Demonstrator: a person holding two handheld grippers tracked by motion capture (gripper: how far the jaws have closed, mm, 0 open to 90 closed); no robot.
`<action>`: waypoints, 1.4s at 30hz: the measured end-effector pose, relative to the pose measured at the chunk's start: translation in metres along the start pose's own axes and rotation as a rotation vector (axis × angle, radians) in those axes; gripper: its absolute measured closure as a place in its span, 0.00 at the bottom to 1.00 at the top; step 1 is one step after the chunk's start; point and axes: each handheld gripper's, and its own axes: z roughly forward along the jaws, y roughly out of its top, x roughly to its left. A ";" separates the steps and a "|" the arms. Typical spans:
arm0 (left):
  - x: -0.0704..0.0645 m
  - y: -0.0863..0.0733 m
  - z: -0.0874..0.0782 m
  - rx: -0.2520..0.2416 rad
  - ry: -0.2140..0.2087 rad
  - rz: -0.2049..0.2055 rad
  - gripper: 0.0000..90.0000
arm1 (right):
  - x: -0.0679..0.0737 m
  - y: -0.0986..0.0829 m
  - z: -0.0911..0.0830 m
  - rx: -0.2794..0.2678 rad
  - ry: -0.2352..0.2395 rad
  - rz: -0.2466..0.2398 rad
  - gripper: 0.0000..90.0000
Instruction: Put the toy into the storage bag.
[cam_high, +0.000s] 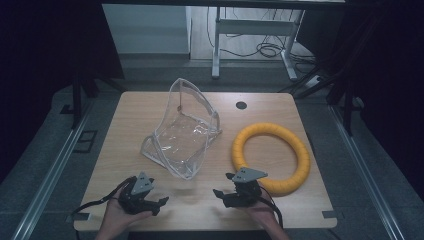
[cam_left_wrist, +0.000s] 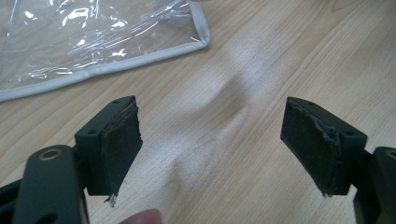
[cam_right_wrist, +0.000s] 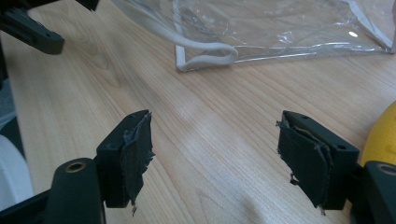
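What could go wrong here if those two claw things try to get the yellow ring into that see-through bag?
The clear bag looks thin and floppy, so its mouth may sag shut or slip from the open left gripper. The yellow ring looks about as wide as the bag, so it may catch on the trim. The pads on the right gripper look frayed, which may weaken their hold.

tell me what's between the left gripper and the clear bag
Nothing: in the left gripper view, bare wooden table lies between the open left gripper and the clear bag.
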 end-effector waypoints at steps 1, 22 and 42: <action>0.000 0.000 0.001 0.000 -0.001 -0.003 0.22 | -0.001 0.000 -0.002 0.001 0.002 -0.002 0.30; 0.000 0.000 0.002 0.004 -0.006 -0.001 0.22 | -0.014 0.005 -0.023 -0.007 0.000 -0.020 0.31; 0.002 0.002 0.000 -0.002 -0.010 -0.008 0.22 | -0.039 0.020 -0.036 0.024 0.006 0.012 0.27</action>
